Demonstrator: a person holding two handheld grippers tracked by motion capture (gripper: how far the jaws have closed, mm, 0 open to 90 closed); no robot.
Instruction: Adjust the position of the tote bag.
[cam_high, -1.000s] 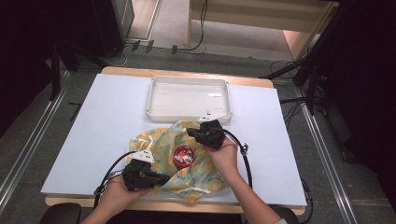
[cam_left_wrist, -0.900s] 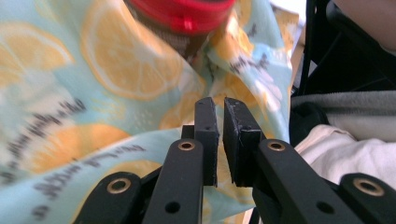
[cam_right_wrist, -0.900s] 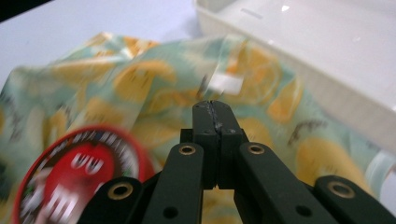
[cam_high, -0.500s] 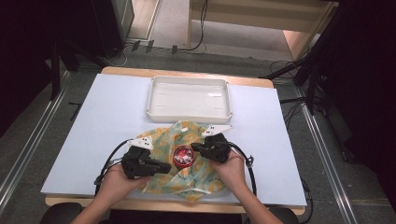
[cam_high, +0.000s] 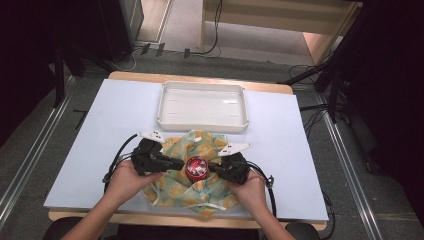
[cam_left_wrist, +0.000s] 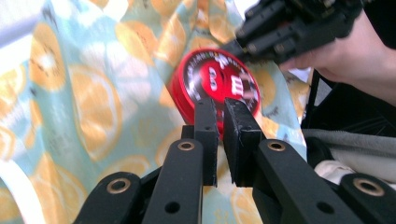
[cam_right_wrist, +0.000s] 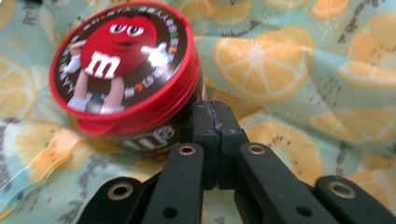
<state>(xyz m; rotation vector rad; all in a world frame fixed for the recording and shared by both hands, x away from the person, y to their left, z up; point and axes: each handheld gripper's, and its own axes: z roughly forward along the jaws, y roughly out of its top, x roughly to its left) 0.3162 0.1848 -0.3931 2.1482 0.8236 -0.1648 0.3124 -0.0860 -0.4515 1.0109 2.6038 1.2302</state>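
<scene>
Two grippers of mine, the left gripper (cam_high: 176, 164) and the right gripper (cam_high: 214, 168), both pinched together on nothing, flank the red-lidded jar (cam_high: 196, 168) upright mid-cloth (cam_high: 200, 197), roughly equally near, pointing inward at it.

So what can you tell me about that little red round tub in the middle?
The red round tub is a small candy container that looks like plastic, with a glossy red lid and a dark body below it. The lid is on and shows a red cartoon candy character with white gloves and a ring of small lettering. It stands on the orange-slice patterned cloth, near the table's front edge. The left gripper and the right gripper point at it from either side, both jaws shut; whether they touch it is unclear.
</scene>
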